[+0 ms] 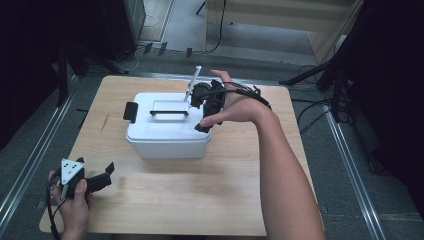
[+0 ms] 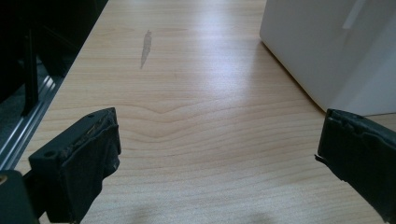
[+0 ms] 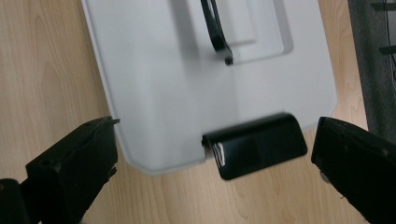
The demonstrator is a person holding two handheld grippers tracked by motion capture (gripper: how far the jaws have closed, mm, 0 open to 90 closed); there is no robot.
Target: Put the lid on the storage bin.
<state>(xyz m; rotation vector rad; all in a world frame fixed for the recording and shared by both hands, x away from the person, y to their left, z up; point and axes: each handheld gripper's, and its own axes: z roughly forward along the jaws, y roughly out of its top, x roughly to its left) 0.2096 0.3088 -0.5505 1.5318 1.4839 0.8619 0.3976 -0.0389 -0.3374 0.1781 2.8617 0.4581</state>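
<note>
My overhead cam looks down on the table [image 1: 165, 200]; both gripper cams sit close, sharing the white box [image 1: 167, 132].

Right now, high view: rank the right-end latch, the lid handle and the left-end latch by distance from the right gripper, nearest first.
1. Right-end latch: directly under the right gripper, at the white box's right end.
2. Lid handle: mid-lid, just left of the gripper.
3. Left-end latch: on the box's far left end, farthest.
</note>
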